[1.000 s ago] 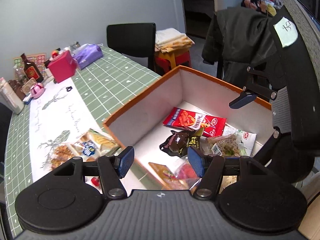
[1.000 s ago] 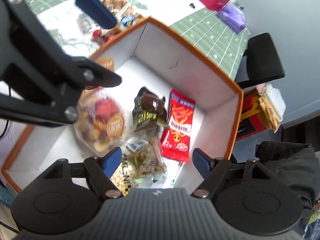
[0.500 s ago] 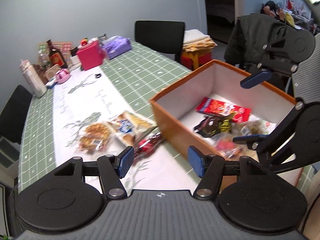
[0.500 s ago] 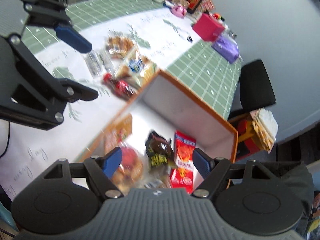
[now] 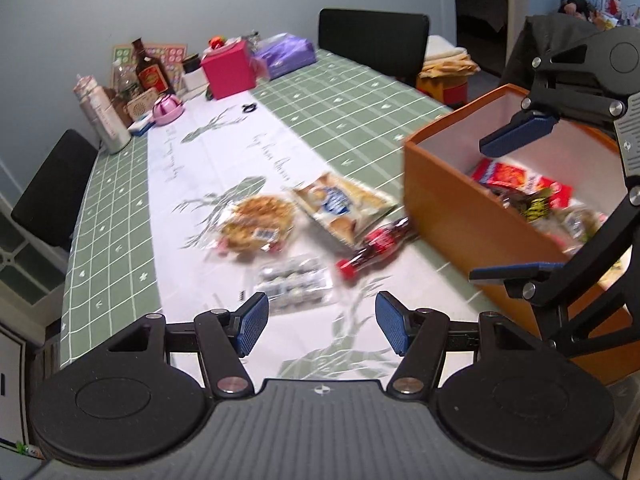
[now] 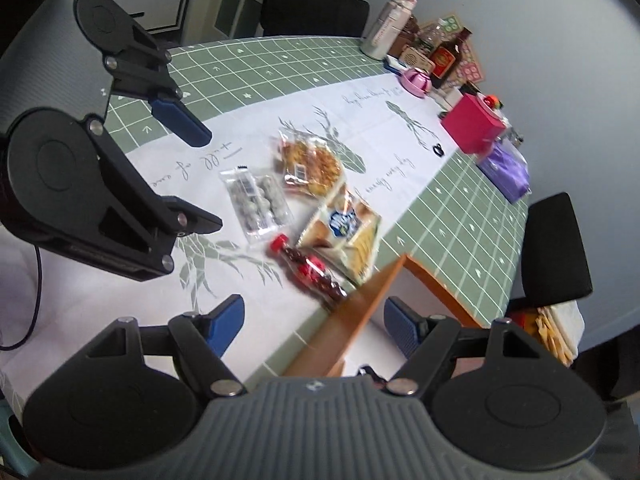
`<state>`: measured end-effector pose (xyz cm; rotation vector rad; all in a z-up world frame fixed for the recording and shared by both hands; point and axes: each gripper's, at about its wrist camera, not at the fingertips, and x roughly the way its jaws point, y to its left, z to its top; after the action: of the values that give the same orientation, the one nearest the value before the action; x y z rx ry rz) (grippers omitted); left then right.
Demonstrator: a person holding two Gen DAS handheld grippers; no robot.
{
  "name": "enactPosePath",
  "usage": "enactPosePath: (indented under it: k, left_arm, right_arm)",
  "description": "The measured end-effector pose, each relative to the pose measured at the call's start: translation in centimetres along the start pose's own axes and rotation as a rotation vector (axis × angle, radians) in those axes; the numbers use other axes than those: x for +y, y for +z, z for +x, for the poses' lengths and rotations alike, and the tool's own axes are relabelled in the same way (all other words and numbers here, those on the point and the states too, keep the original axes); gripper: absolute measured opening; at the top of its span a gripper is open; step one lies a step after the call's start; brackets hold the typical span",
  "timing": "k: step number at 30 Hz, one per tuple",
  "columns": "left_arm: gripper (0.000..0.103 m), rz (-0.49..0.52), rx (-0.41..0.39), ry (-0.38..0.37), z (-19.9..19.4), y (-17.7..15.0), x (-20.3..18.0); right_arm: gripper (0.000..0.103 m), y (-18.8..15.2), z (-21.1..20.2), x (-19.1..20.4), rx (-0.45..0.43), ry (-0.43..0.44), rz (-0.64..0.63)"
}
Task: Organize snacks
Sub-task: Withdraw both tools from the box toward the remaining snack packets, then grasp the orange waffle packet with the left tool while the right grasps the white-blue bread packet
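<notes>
Tongs on both sides have pulled back out of the orange box (image 5: 440,208) and hang spread and empty: left tongs (image 5: 318,325), right tongs (image 6: 314,320). You now face four snacks left on the table (image 5: 120,216), just left of the box; the clear candy pack (image 5: 294,283) lies nearest your left tongs.
</notes>
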<state>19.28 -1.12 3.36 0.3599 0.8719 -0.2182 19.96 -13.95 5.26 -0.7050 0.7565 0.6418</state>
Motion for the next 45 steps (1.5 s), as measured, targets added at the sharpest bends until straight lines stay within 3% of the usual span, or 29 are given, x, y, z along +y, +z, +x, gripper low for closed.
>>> enactPosePath:
  k: [8,15,21,25,32,36,45]
  left_arm:
    - [0.072,-0.103,0.011,-0.052,2.9,-0.3,5.1]
    - [0.074,-0.144,0.024,-0.059,6.4,0.0,6.6]
    - [0.075,-0.342,0.058,-0.073,9.4,0.8,8.5]
    - [0.084,-0.424,0.037,-0.062,11.0,1.6,9.8]
    - [0.087,-0.619,0.017,-0.093,14.0,2.5,12.7]
    - [0.088,-0.656,0.032,-0.08,15.7,2.7,13.3]
    - [0.089,-0.676,0.031,-0.126,18.2,2.6,12.9]
  right_arm:
    - [0.075,2.8,4.2,-0.7,0.009,0.026,0.006]
    - [0.074,4.8,8.8,-2.0,0.053,0.05,0.052]
    - [0.068,5.9,12.7,-3.0,0.1,0.044,0.085]
    - [0.069,6.7,14.3,-3.7,0.117,0.044,0.113]
    - [0.074,8.2,17.3,-5.1,0.165,0.05,0.171]
    - [0.074,8.7,19.1,-5.7,0.209,0.082,0.222]
    - [0.07,8.8,20.8,-5.3,0.253,0.077,0.211]
